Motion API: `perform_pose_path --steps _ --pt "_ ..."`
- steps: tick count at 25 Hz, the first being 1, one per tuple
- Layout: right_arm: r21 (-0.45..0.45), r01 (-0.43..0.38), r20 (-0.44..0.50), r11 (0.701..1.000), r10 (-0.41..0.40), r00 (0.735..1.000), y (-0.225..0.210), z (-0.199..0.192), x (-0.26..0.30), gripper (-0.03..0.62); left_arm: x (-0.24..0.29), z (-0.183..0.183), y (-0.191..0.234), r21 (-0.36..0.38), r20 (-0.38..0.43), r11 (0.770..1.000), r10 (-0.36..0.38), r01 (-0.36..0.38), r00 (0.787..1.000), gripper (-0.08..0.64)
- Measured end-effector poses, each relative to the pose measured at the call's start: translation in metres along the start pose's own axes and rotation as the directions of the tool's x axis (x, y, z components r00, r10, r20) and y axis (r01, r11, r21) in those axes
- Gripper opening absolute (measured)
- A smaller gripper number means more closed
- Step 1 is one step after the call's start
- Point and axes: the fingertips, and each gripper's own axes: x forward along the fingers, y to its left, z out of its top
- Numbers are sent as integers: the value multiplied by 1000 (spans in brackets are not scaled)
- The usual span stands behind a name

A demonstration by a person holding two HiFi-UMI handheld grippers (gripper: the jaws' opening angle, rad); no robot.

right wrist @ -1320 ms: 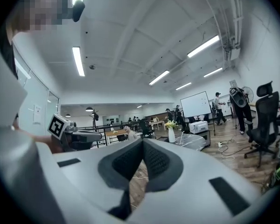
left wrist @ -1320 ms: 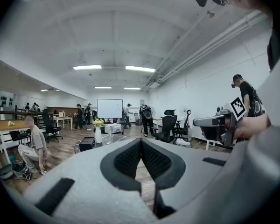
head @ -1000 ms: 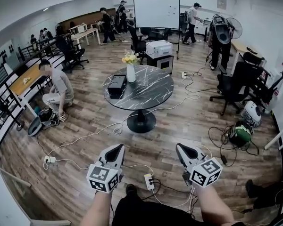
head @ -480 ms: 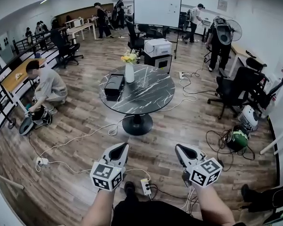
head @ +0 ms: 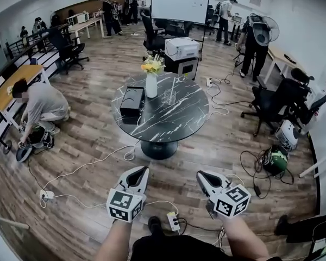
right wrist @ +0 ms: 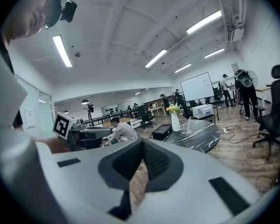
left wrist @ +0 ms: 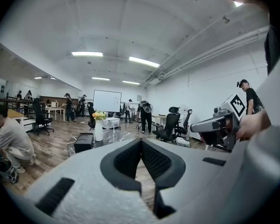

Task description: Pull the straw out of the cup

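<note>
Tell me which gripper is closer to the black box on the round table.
Left. The left gripper hangs short of the table, almost in line with the black box; the right gripper is beside it, farther to the box's right.

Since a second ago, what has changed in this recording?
The left gripper and right gripper were carried closer to the round table, which shows larger in the head view. Nothing was taken hold of or let go. Both stay shut, empty, side by side.
</note>
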Motion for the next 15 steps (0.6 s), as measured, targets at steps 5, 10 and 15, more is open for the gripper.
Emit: perform_pose_path --steps 5,10,15 --pt "-17 8 -15 1000 -8 1000 4 18 53 6 14 6 53 -19 10 1000 -15 15 1000 6" --pt "-54 40 -8 998 -41 999 0 38 82 6 16 15 95 -24 27 1000 -13 14 1000 6" --pt "-57 56 29 997 -54 998 2 63 99 6 9 30 120 -29 54 1000 -3 5 999 6"
